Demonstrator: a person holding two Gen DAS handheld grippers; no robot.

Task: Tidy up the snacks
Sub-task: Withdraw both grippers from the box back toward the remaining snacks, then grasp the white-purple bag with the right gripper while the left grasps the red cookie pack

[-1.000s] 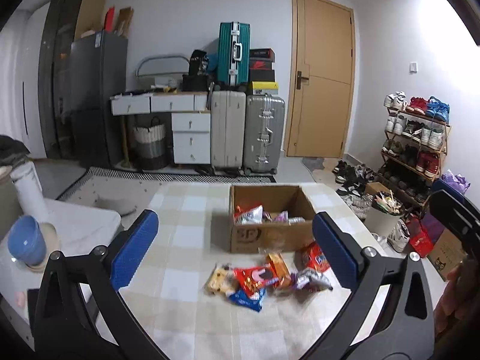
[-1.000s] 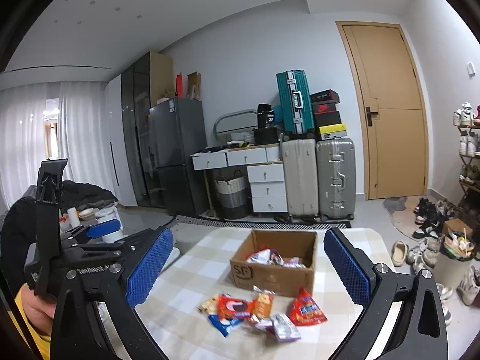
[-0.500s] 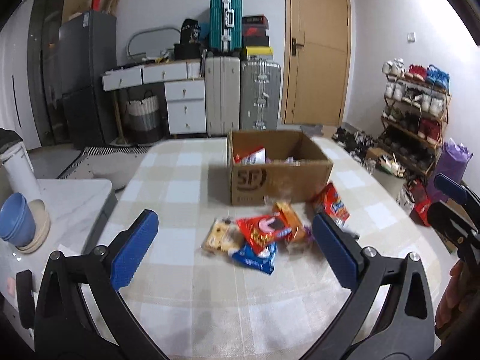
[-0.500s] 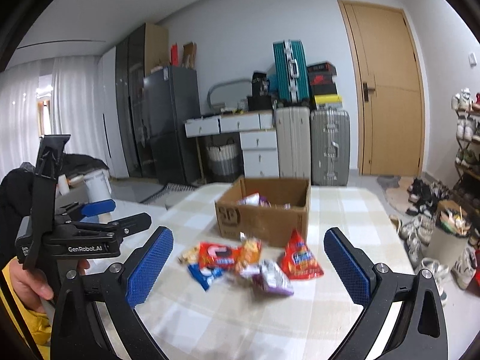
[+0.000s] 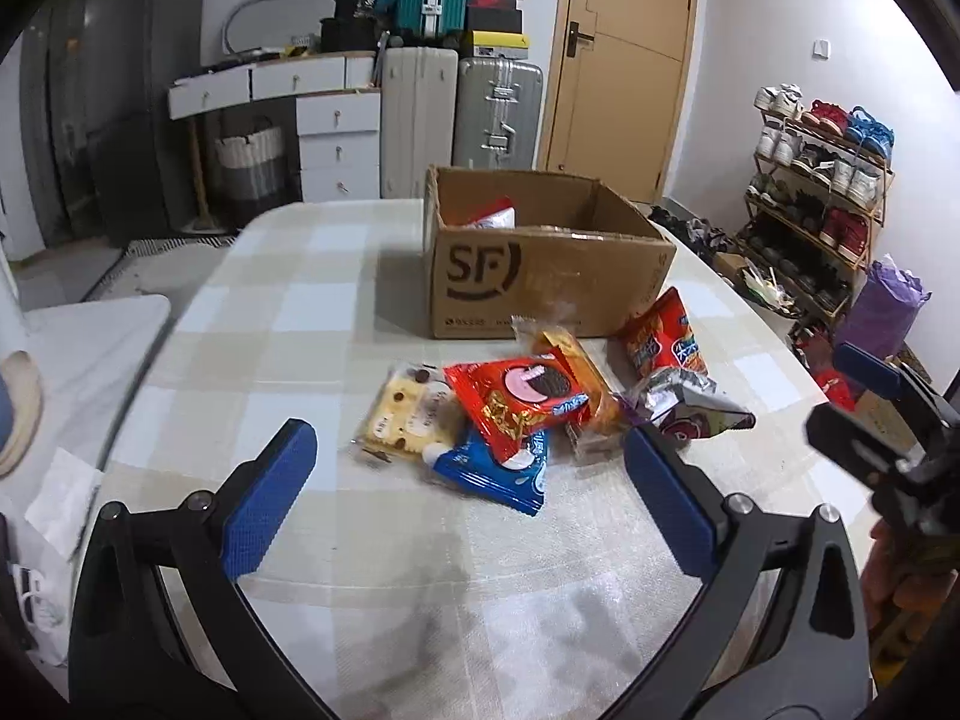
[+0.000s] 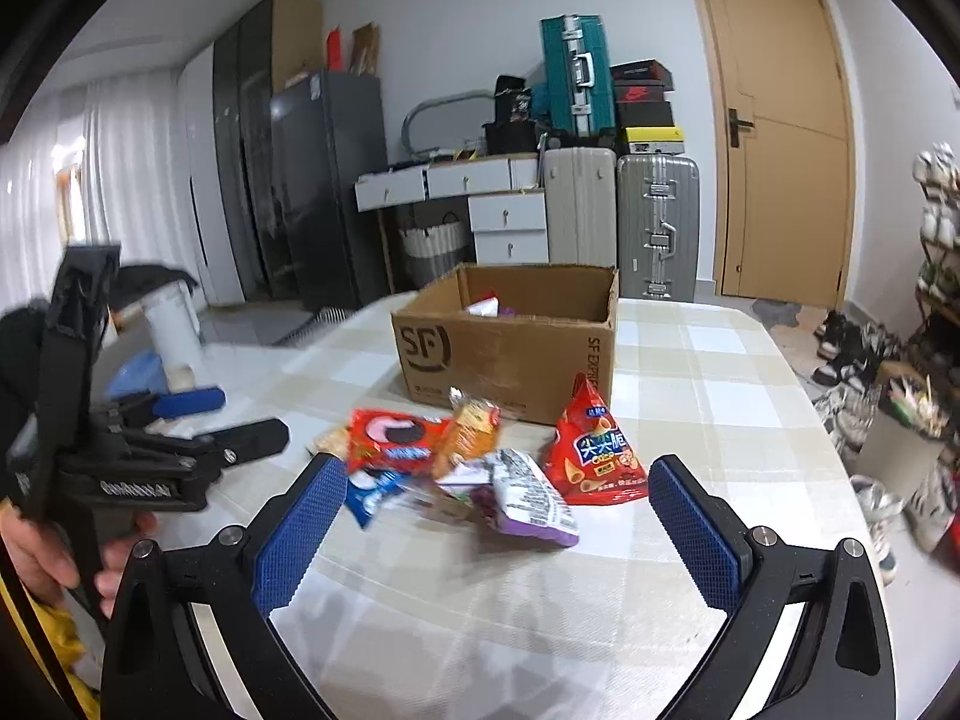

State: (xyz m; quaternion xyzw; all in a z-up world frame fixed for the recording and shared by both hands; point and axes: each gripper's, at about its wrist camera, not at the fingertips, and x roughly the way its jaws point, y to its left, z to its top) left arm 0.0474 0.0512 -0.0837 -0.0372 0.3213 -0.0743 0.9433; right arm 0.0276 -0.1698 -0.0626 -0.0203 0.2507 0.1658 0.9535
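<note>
1. Both tongs have come lower and closer to the snack pile over the last second, so the packets now loom much larger in each wrist view than they did before.
2. Left tongs [image 5: 468, 498] hover over the checked tabletop [image 5: 288, 312] with their blue pads spread wide, gripping nothing; the pile lies just past the tips.
3. Right tongs [image 6: 498, 519] are likewise spread wide and empty, with the near packets lying between the two pads in that view.
4. Nearest the left tongs lies a blue cookie packet [image 5: 498, 471], partly covered by a red cookie packet [image 5: 519, 399].
5. A pale biscuit packet [image 5: 405, 417] touches the left side of those two.
6. An orange packet [image 5: 579, 372] lies against the right side of the red cookie packet, reaching toward the box.
7. A purple-and-silver packet [image 6: 528, 501] sits on the right near side of the pile, and a red chip bag [image 6: 591, 450] stands just beyond it, next to the box corner.
8. Behind the pile stands an open cardboard box [image 5: 540, 276] marked SF, with at least one packet showing inside.
9. Far behind are suitcases [image 5: 456, 102] and a wooden door [image 5: 624, 60]; a shoe rack [image 5: 822, 180] stands on the right.
</note>
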